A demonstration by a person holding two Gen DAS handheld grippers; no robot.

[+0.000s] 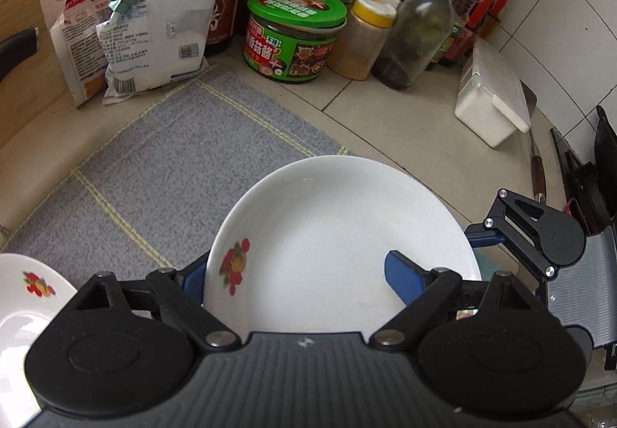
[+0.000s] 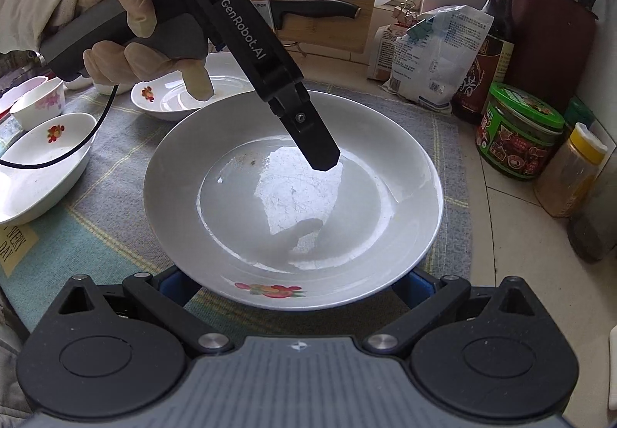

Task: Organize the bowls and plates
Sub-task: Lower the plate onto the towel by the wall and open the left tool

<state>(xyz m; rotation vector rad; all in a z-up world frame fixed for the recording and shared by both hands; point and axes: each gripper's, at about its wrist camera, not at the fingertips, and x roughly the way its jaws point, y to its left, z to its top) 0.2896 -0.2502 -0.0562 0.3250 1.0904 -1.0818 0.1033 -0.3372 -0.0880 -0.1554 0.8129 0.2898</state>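
Observation:
A white plate (image 1: 339, 227) with a red flower print is held over the grey cloth mat (image 1: 173, 158). My left gripper (image 1: 293, 270) is shut on its near rim, one blue pad (image 1: 401, 273) inside the plate and the other finger behind the rim. In the right wrist view the same plate (image 2: 405, 196) hangs above the mat (image 2: 96, 235), with a left finger (image 2: 316, 146) reaching into it from the upper left, held by a gloved hand (image 2: 127, 4). My right gripper (image 2: 297, 285) stands open, its spread blue fingers running under the plate's near rim, tips hidden. It also shows as the right gripper (image 1: 532, 231) beside the plate.
An oval dish (image 2: 46, 158), a flowered bowl (image 2: 181, 96) and a small pink-flowered bowl (image 2: 38, 104) sit at the mat's left. Another plate (image 1: 23, 304) shows lower left. Bags (image 1: 154, 23), a green jar (image 1: 297, 34), bottles and a white box (image 1: 489, 96) line the back wall.

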